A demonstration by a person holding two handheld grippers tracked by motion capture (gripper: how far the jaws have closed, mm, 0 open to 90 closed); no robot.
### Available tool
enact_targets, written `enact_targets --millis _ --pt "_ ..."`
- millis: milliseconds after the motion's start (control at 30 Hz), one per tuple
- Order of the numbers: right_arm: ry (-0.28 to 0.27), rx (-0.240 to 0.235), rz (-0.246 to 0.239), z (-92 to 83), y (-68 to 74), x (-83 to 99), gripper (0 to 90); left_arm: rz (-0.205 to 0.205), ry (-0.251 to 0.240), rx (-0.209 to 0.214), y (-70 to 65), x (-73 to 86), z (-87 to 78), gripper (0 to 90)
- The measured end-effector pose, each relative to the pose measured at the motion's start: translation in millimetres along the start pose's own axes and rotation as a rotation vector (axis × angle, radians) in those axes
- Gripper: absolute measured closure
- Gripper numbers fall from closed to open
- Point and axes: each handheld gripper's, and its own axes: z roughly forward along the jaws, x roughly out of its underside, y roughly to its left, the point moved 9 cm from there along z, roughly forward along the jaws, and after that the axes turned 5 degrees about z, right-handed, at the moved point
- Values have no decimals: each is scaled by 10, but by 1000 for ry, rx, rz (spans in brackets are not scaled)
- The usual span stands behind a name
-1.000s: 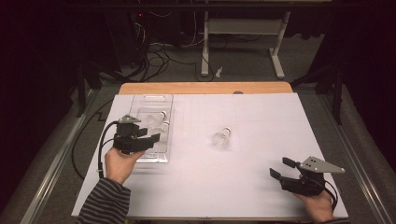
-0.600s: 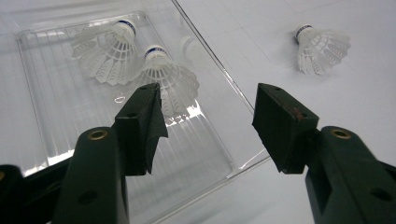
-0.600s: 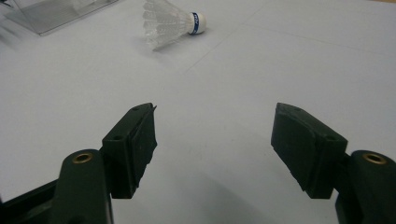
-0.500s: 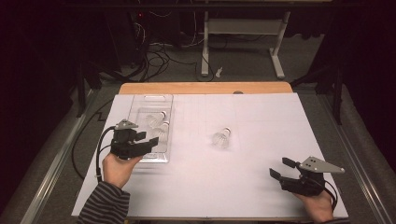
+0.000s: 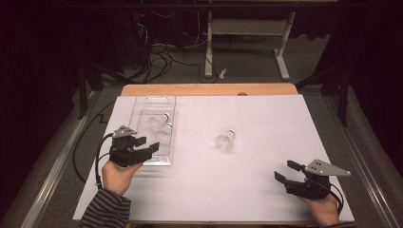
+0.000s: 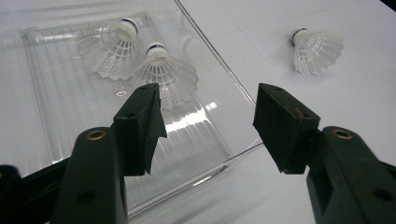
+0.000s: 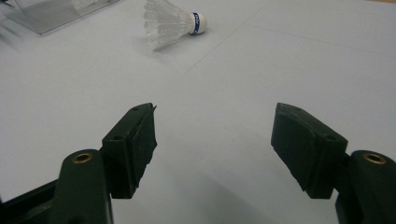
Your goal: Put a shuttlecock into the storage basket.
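Fingers of both grippers stood spread with nothing between them. From the high view, the left gripper (image 5: 142, 148) hovered at the near end of the clear plastic tray (image 5: 142, 107), where two shuttlecocks (image 5: 160, 127) already lay side by side. A third, the loose shuttlecock (image 5: 225, 140), lay on its side on the white table cover (image 5: 266, 123), well apart from the tray and from both hands. The right gripper (image 5: 286, 172) rested low at the near right corner, pointing toward the middle of the table.

From the left gripper view, the jaws framed the tray's near corner (image 6: 224, 154), the two shuttlecocks lay beyond the left pad (image 6: 142, 126), cork ends away, and the loose one (image 6: 317, 49) sat off to the upper right on bare cover.

From the right gripper view, the pads (image 7: 135, 144) gaped over empty cover, with the loose shuttlecock (image 7: 173, 21) ahead and to the left, its cork pointing right, and a corner of the tray (image 7: 56, 14) beyond it.

I took it that the sorting stood between pieces: two in, one to fetch. The next move would call for a reach to the loose shuttlecock and a soft pinch at the cork, since the feathers would crush.

Against the frames from a second before, the left hand had drawn back a little toward the person, off the tray; the right had not stirred.
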Motion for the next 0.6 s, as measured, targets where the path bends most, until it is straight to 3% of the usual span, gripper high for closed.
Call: enact_targets --millis 600 --pt "-2 -1 4 -1 -3 -3 313 -7 -59 -8 12 130 -125 423"
